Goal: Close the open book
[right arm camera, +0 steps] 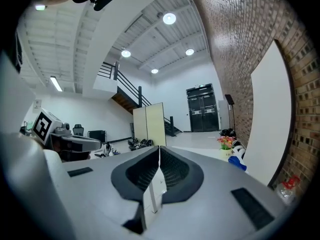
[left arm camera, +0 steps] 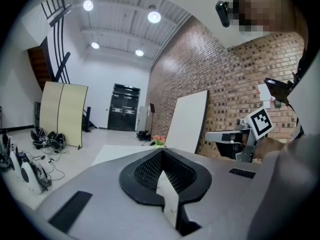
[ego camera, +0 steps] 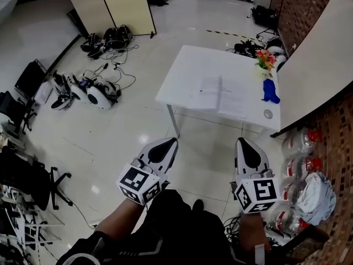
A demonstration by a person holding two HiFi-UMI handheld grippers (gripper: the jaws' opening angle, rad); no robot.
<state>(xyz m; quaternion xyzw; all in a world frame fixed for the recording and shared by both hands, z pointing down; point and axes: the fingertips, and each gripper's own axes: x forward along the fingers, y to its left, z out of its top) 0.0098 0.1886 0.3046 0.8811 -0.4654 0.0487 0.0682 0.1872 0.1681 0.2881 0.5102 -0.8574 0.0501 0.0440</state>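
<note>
The open book lies flat with its white pages up on the white table, ahead of me across a stretch of floor. Both grippers are held low over the floor, well short of the table. In the head view my left gripper points at the table's near left corner. My right gripper points at its near right side. Each has its jaws together with nothing between them. The left gripper view shows its tips meeting, and the right gripper view shows the same. The book is hidden in both gripper views.
A flower pot, a blue object and a small round thing stand on the table's right side. A white board leans on the brick wall. Water bottles lie at right; gear and cables at left.
</note>
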